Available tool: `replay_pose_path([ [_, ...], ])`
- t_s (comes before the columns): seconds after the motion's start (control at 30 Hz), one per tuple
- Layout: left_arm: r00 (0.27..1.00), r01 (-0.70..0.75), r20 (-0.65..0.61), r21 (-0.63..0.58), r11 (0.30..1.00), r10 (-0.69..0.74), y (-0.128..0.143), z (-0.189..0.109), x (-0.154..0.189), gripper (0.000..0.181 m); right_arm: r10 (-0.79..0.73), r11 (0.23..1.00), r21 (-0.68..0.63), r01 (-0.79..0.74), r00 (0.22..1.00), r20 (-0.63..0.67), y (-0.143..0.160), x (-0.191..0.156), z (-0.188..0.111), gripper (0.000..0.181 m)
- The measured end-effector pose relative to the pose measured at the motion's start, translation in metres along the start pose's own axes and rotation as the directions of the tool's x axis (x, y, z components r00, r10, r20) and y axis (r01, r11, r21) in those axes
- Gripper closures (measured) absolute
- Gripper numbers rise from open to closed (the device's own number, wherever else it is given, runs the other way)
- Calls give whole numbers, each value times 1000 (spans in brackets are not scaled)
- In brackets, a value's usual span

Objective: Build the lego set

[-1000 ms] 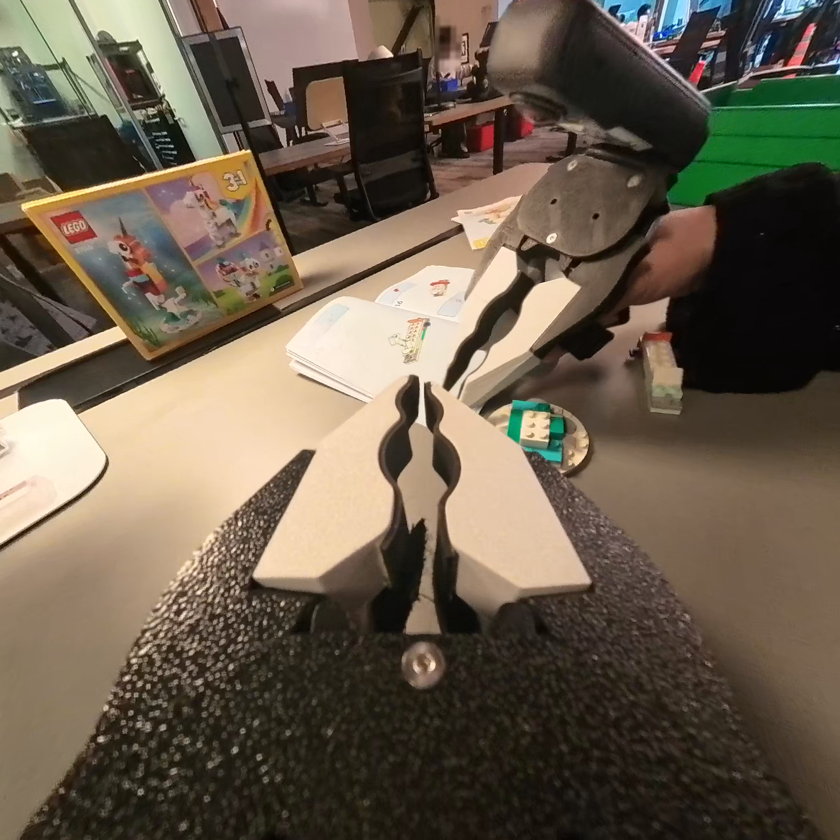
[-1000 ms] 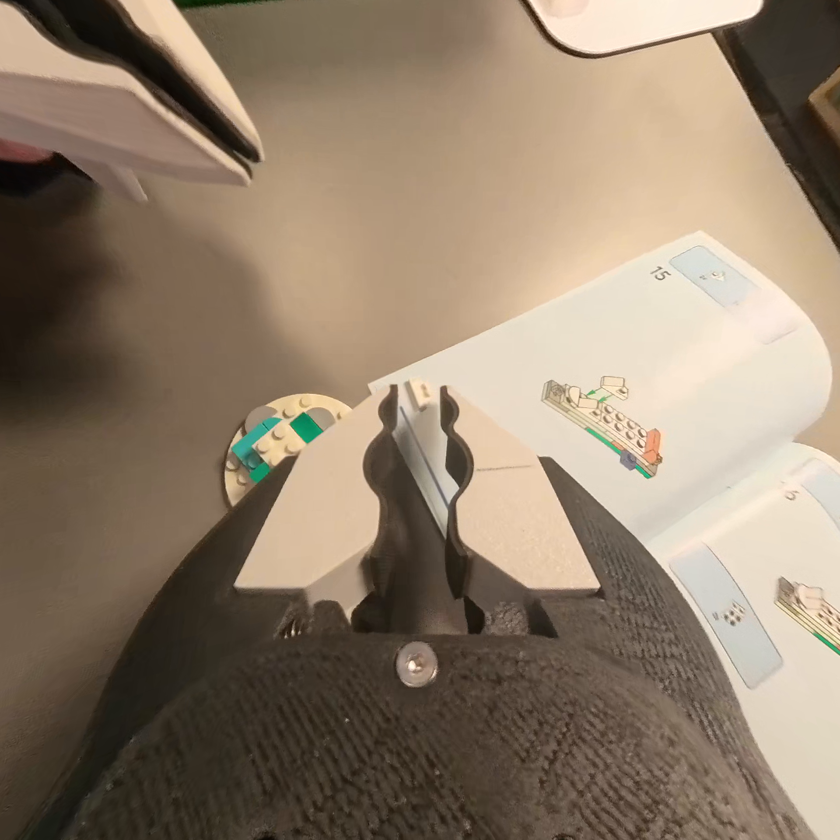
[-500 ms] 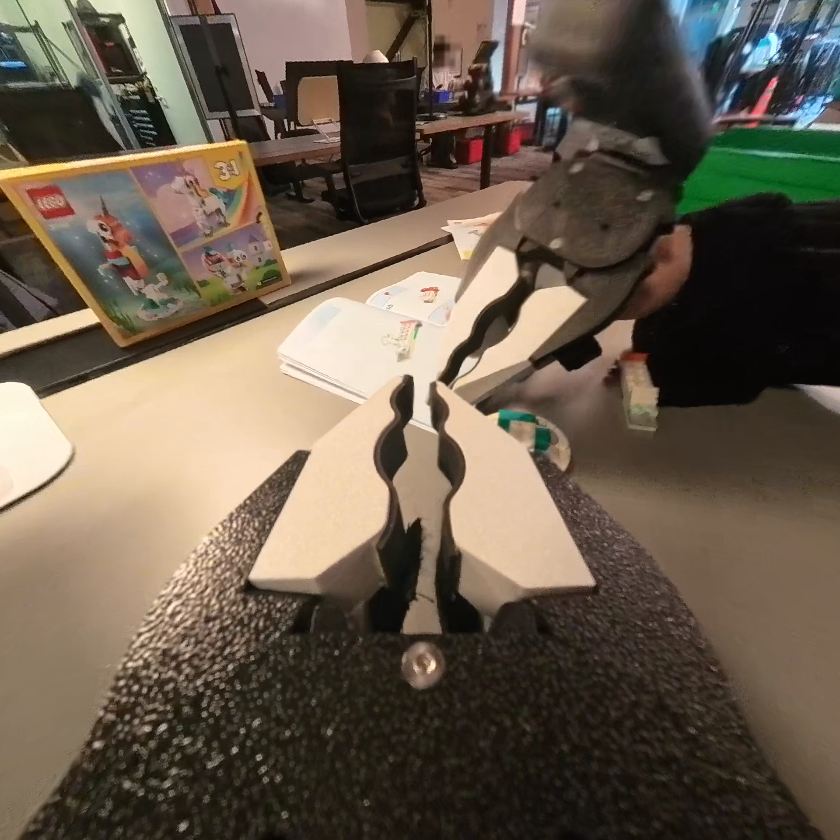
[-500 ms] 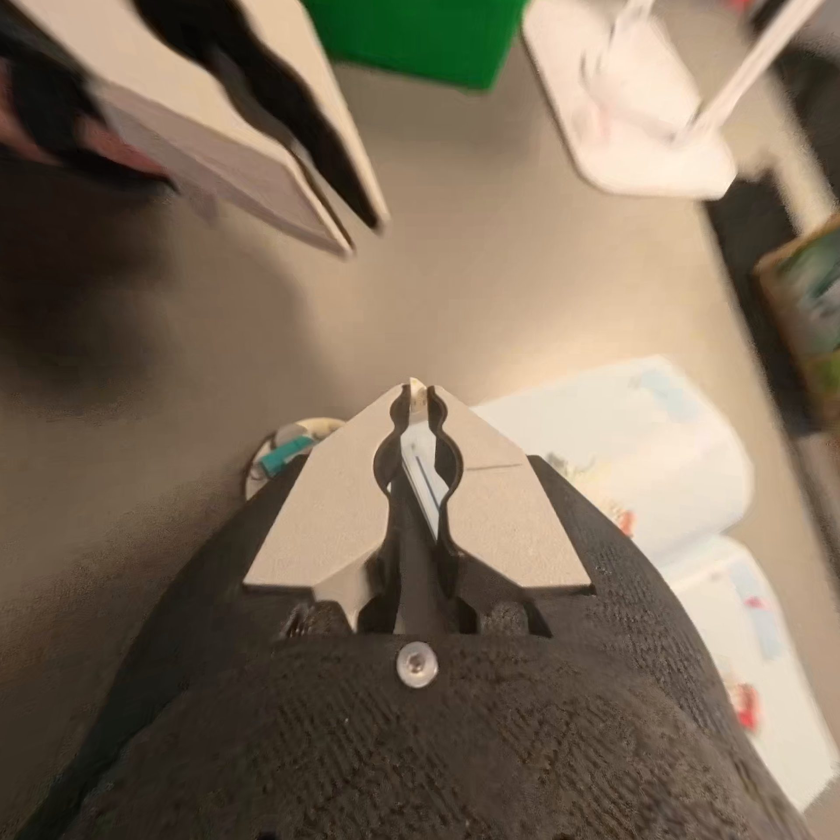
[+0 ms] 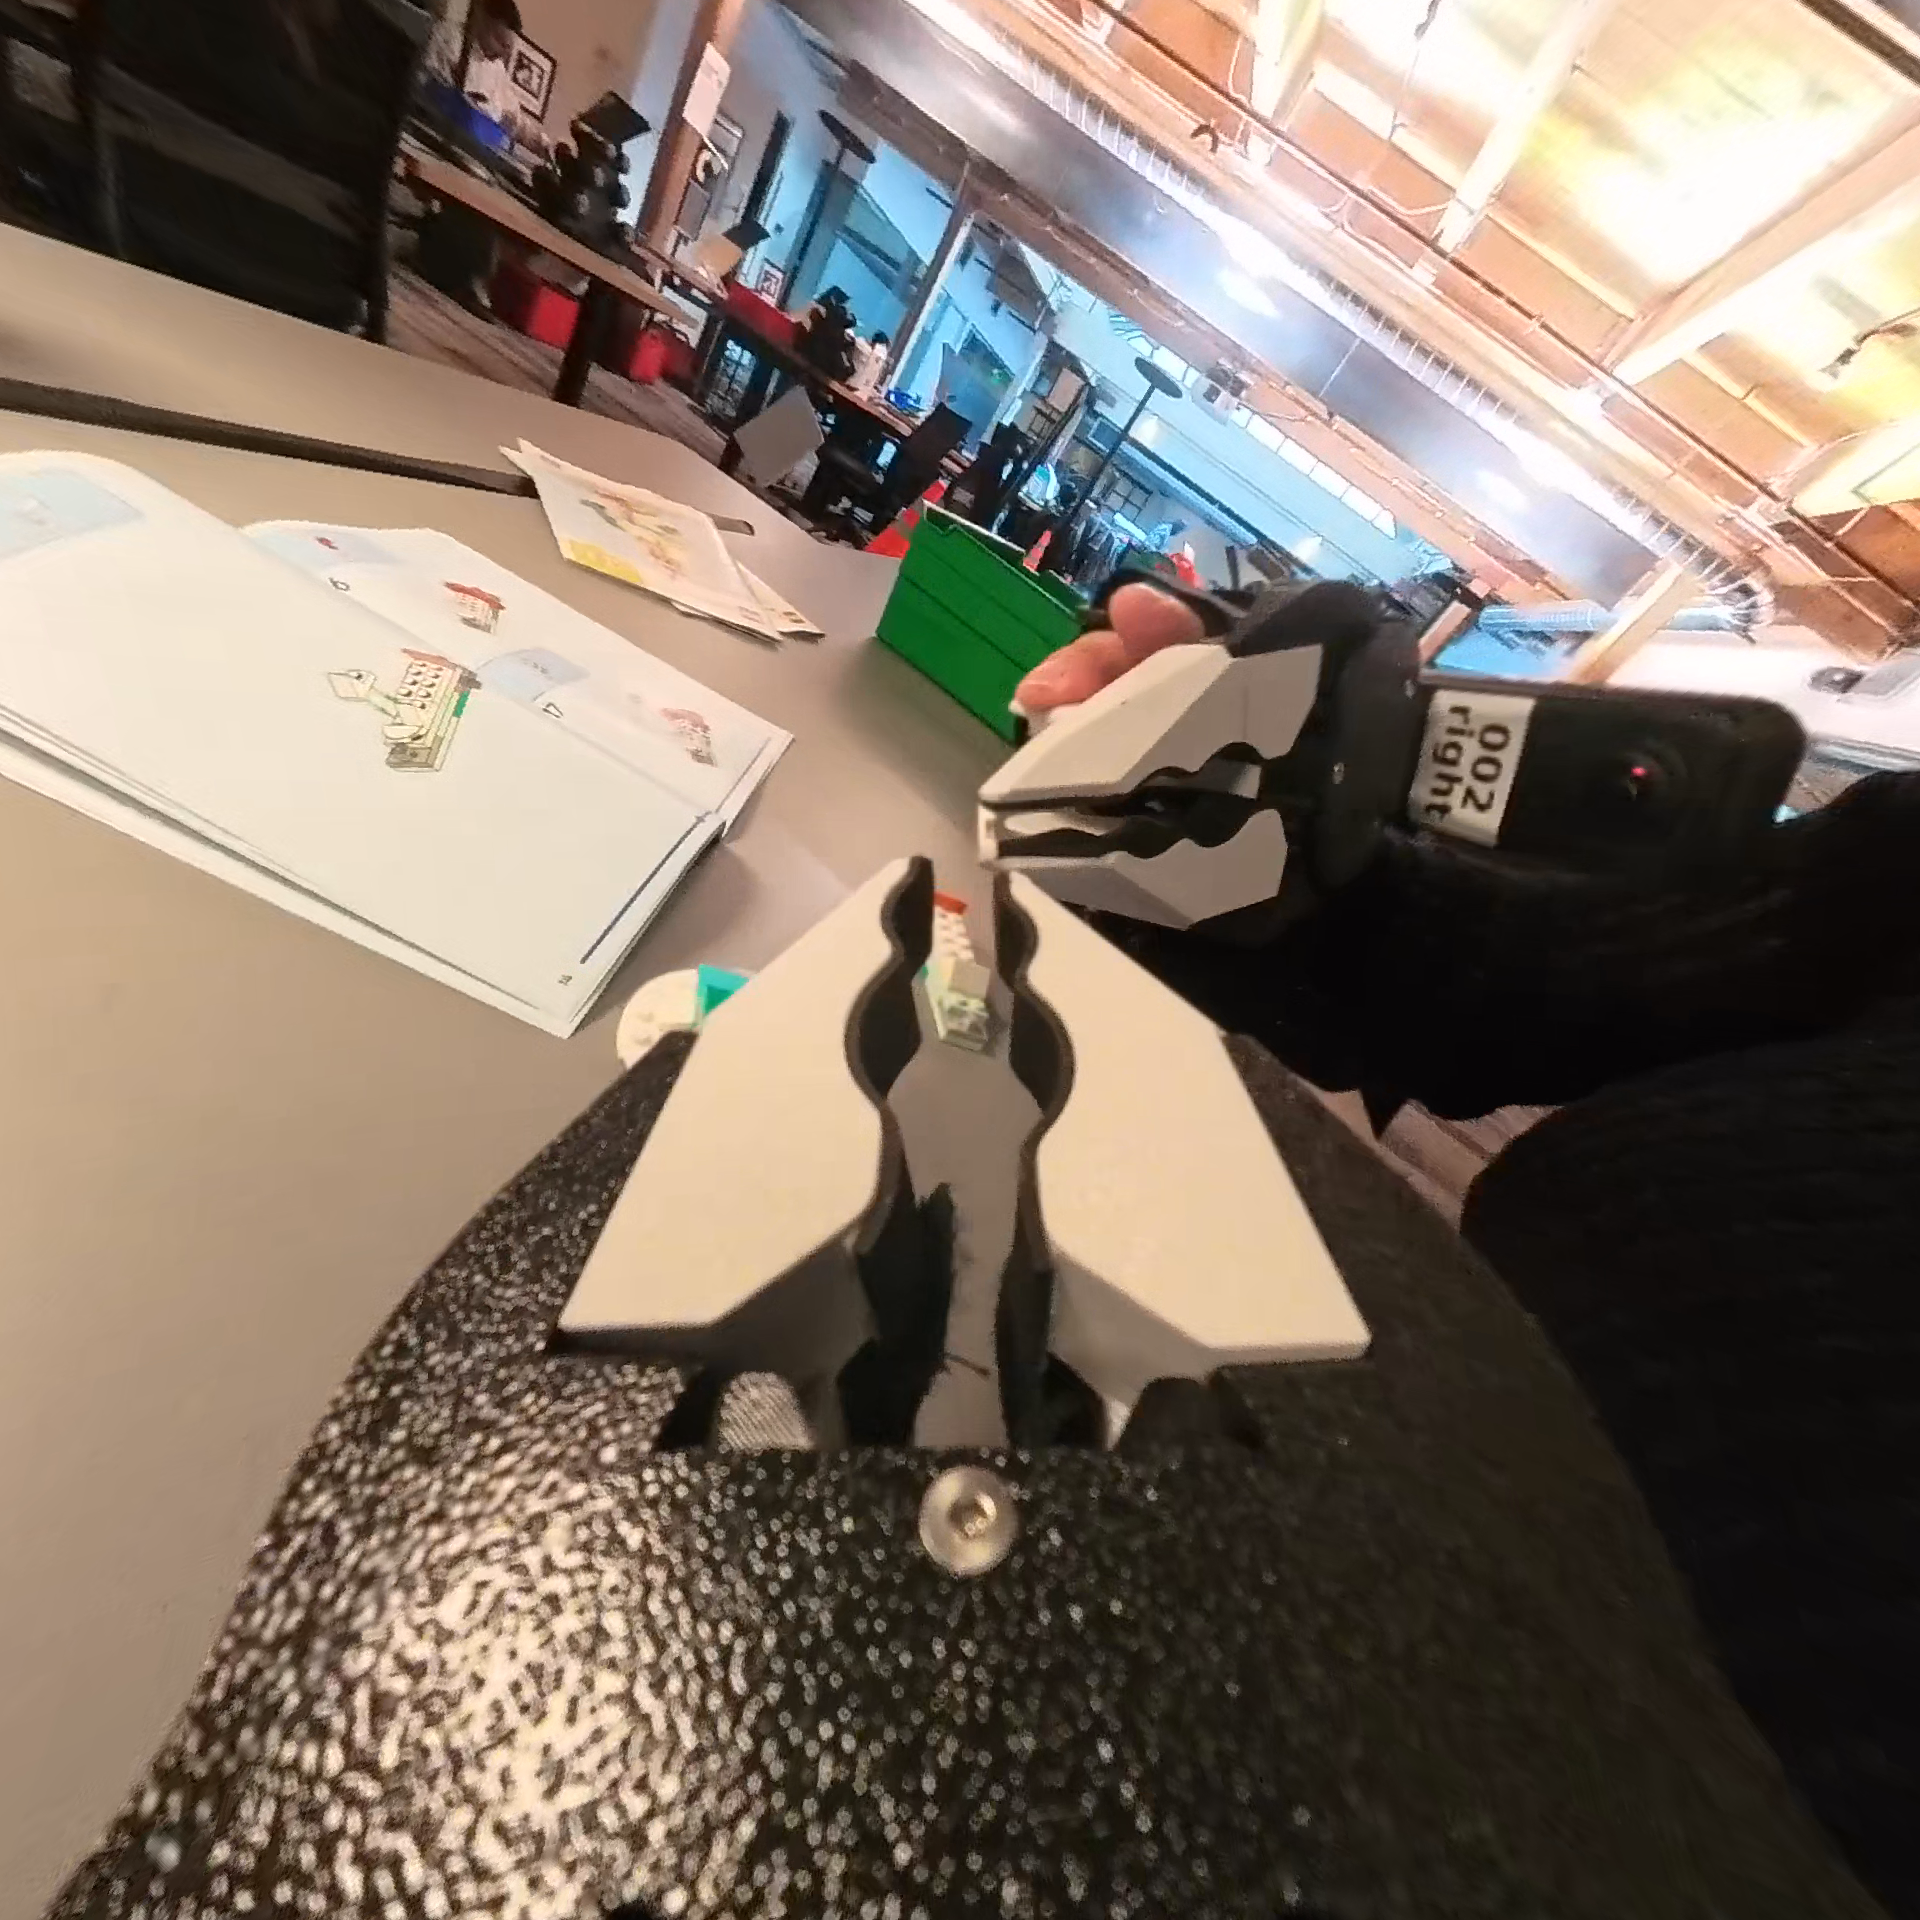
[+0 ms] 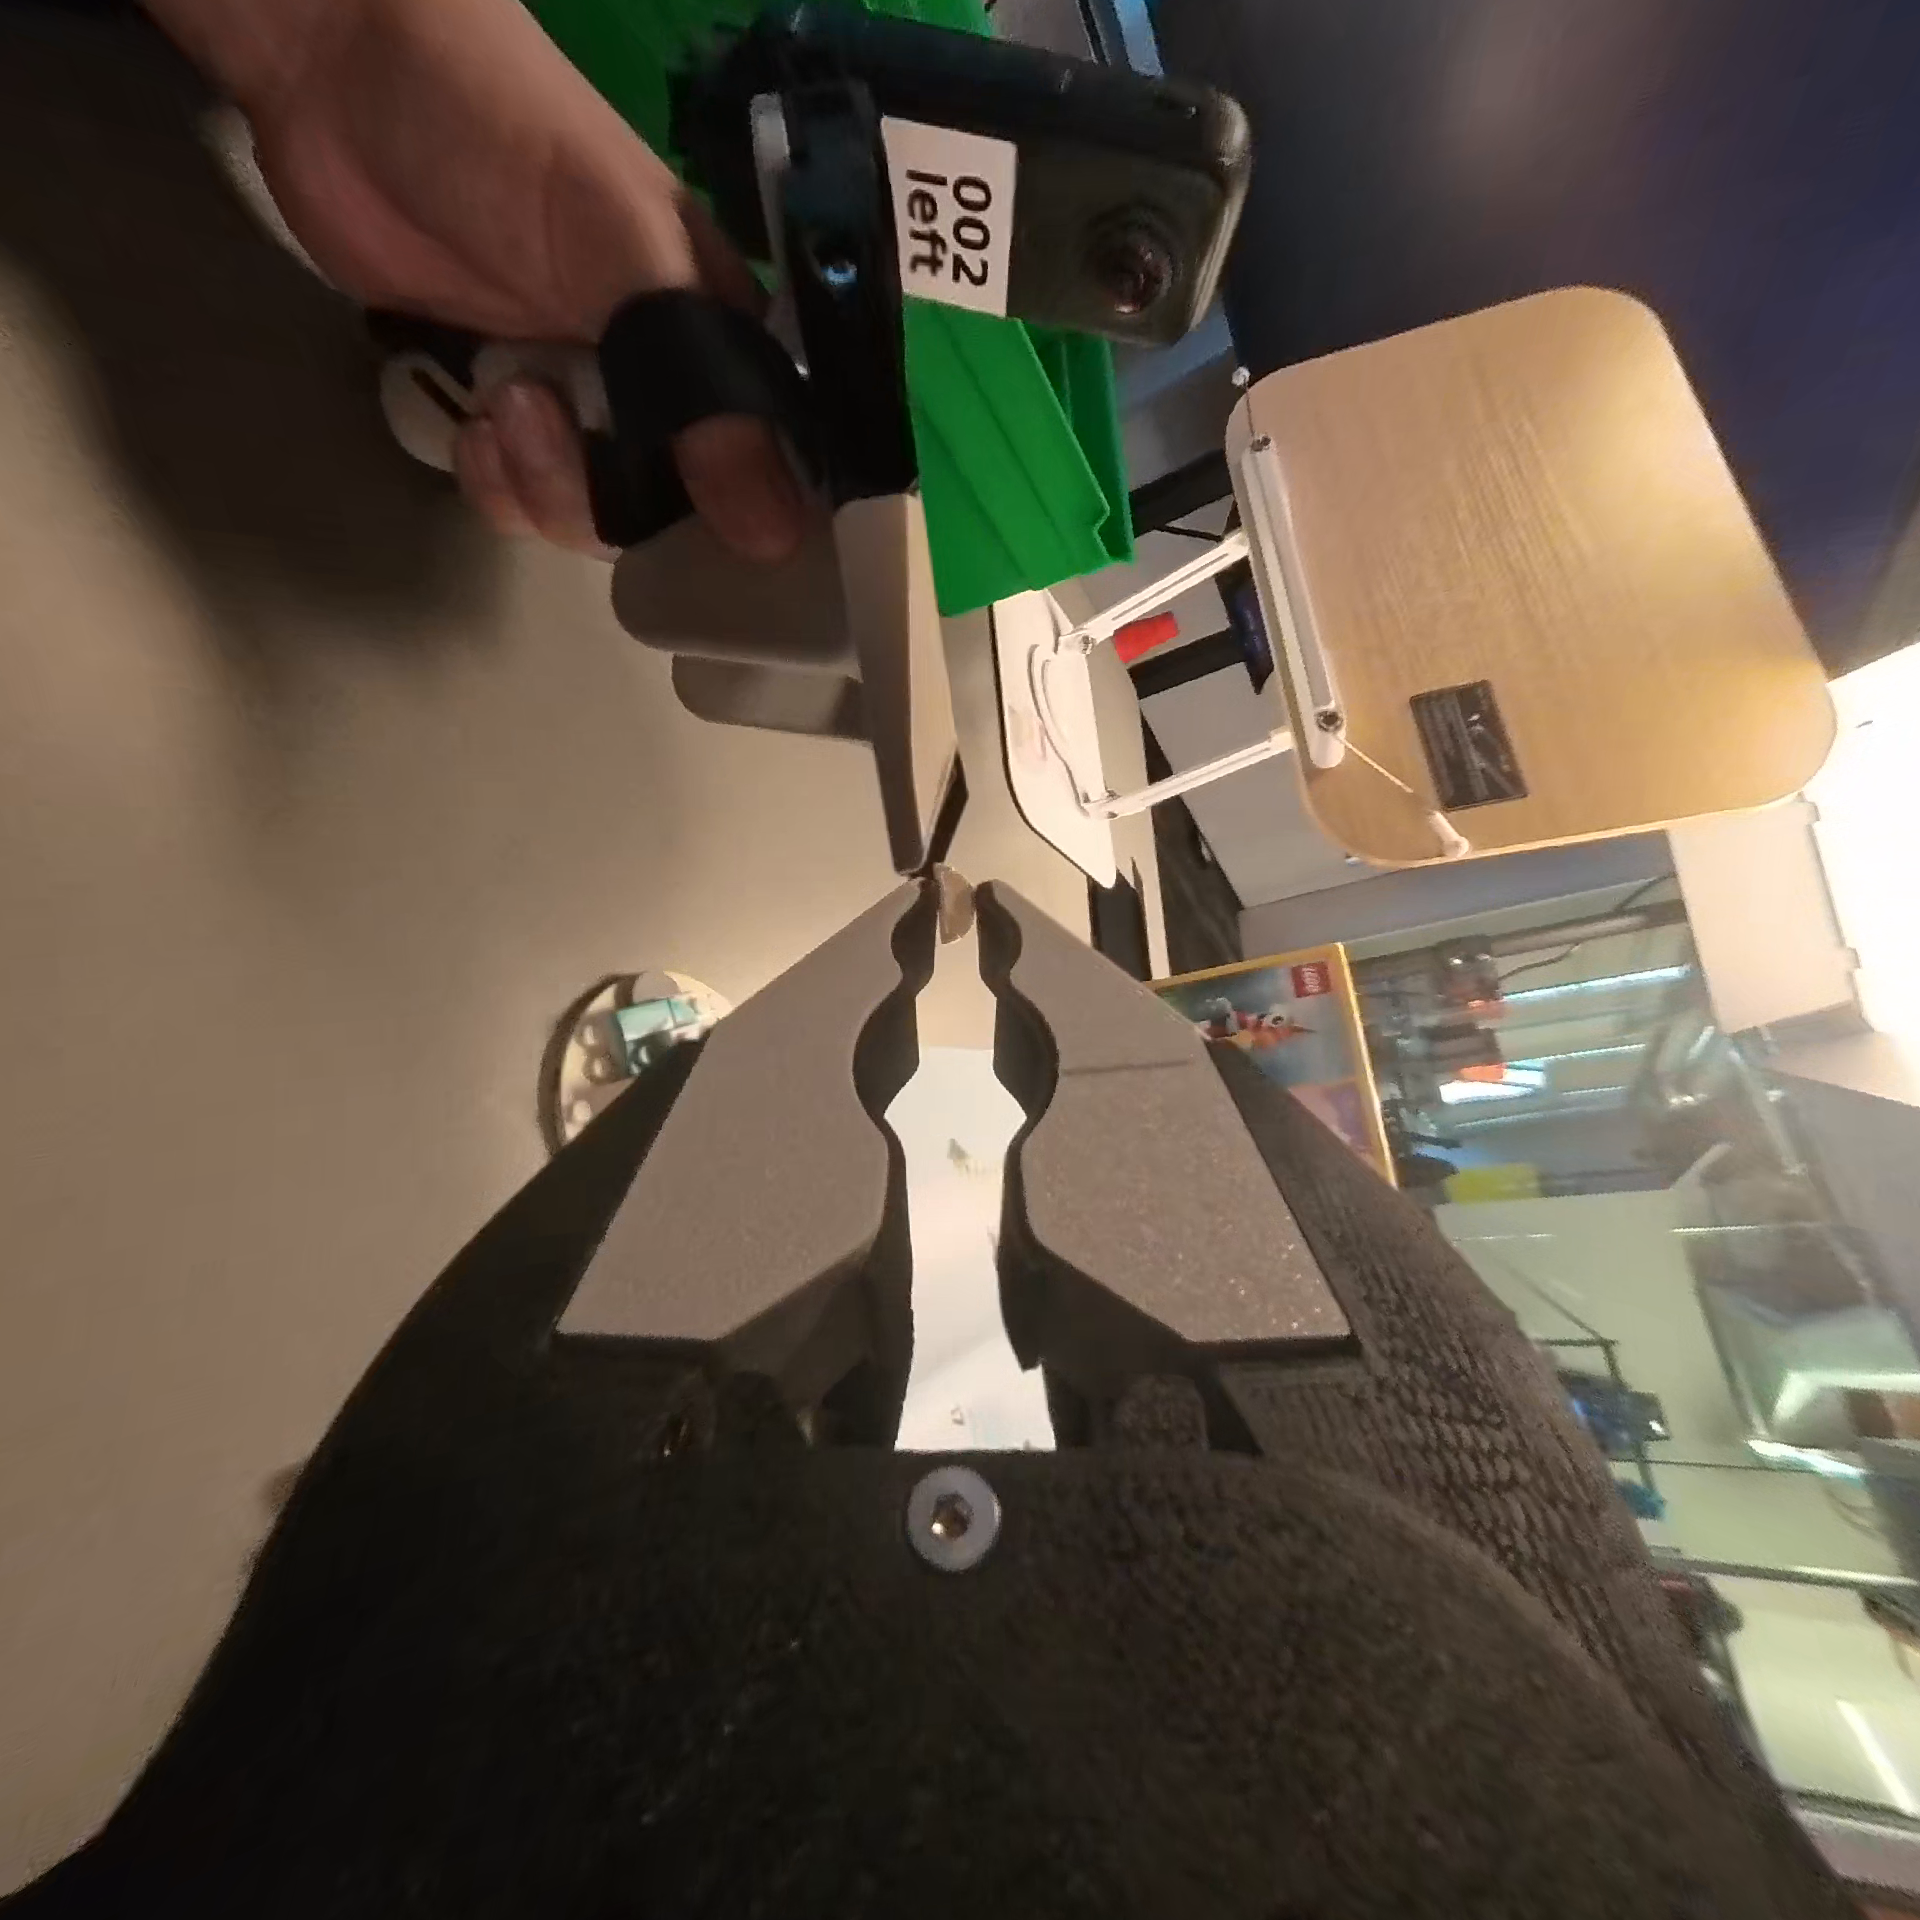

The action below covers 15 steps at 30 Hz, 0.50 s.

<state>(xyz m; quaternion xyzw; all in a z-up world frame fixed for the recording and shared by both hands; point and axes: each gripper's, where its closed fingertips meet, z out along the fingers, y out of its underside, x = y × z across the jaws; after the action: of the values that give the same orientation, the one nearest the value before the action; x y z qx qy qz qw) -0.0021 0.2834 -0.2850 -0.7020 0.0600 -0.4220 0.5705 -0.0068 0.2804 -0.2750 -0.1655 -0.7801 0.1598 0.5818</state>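
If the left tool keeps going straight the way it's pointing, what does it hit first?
Probably the long white brick strip with the red end, lying on the table right in line beyond the left tool. The right tool sits just off that line; depth is uncertain.

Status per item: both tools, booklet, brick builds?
left tool: slightly open, empty
right tool: shut on small pale brick
booklet: open, flat on table
brick strip: lying on table, ungripped
round plate: on table, partly built
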Motion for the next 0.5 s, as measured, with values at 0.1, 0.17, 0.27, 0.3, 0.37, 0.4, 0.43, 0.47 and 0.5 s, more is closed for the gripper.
replay_pose_path([
  [0.1, 1000, 6, -4, 6, 1000, -6, 0, 0, 1, 171, -47, 999, -7, 47, 999, -1, -2, -2, -2, 176],
  [0.17, 999, 24, -30, 13, 1000, -23, -1, 0, 4, 171, -77, 997, -13, 77, 997, -5, -3, -2, -3, 175],
  [0.27, 997, 35, -66, 23, 999, -33, -2, 0, 9, 171, -109, 994, -11, 108, 994, -13, -6, -1, -4, 176],
  [0.3, 996, 36, -83, 33, 999, -33, -4, 0, 11, 171, -123, 992, -17, 122, 992, -12, -6, -1, -5, 176],
  [0.37, 996, 7, -84, 32, 999, -4, -4, -1, 14, 172, -172, 985, -27, 171, 985, -13, -7, -3, -5, 176],
  [0.4, 997, -13, -71, 28, 1000, 15, -3, 0, 13, 171, -190, 981, -29, 190, 982, -7, -8, -4, -4, 176],
  [0.43, 997, -28, -65, 29, 999, 30, -3, 0, 14, 172, -204, 979, -30, 203, 979, -4, -9, -6, -4, 176],
  [0.47, 997, -31, -68, 26, 999, 33, -3, 0, 14, 176, -211, 977, -30, 211, 977, -2, -9, -7, -4, 176],
  [0.5, 997, -26, -71, 21, 999, 27, -2, 0, 14, 180, -210, 977, -31, 210, 978, -1, -9, -7, -3, 176],
])
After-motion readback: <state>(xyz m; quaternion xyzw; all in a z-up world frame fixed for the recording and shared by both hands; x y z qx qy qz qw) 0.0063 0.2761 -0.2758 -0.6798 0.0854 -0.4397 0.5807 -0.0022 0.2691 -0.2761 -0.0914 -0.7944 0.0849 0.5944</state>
